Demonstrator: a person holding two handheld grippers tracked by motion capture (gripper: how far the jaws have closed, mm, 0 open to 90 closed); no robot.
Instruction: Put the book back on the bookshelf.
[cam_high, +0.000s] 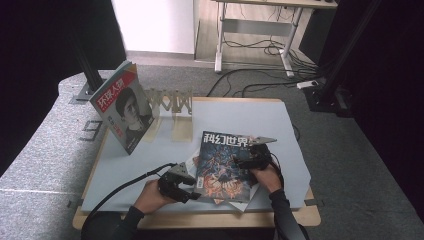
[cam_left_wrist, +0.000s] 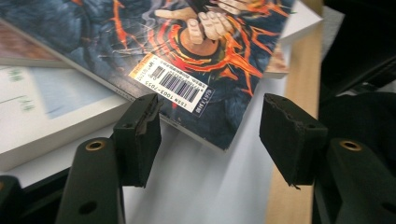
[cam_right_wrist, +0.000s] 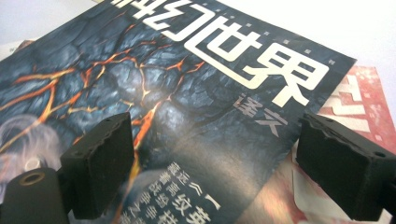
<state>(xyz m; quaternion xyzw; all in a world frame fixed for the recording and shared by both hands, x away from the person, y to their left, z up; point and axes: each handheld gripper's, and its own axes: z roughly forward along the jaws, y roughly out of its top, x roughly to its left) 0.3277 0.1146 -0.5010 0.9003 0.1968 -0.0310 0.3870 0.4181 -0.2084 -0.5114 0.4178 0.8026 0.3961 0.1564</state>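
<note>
A dark magazine (cam_high: 225, 165) with a lava-cracked cover and white Chinese title lies on top of a small stack near the table's front edge. My left gripper (cam_high: 192, 191) sits at its lower left corner. In the left gripper view the left gripper (cam_left_wrist: 211, 106) is open, with the barcode corner of the magazine (cam_left_wrist: 201, 42) between the pads and a gap on the right side. My right gripper (cam_high: 241, 161) hovers over the cover's right side. The right gripper (cam_right_wrist: 215, 123) is open wide above the magazine (cam_right_wrist: 177, 84), its right pad near the cover's edge.
Under the dark magazine lie a white one (cam_left_wrist: 46, 107) and a red-and-white one (cam_right_wrist: 359, 102). A red-topped magazine (cam_high: 122, 107) stands tilted at the back left beside a wooden zigzag rack (cam_high: 172, 102). The white table cover (cam_high: 240, 115) is bare behind the stack.
</note>
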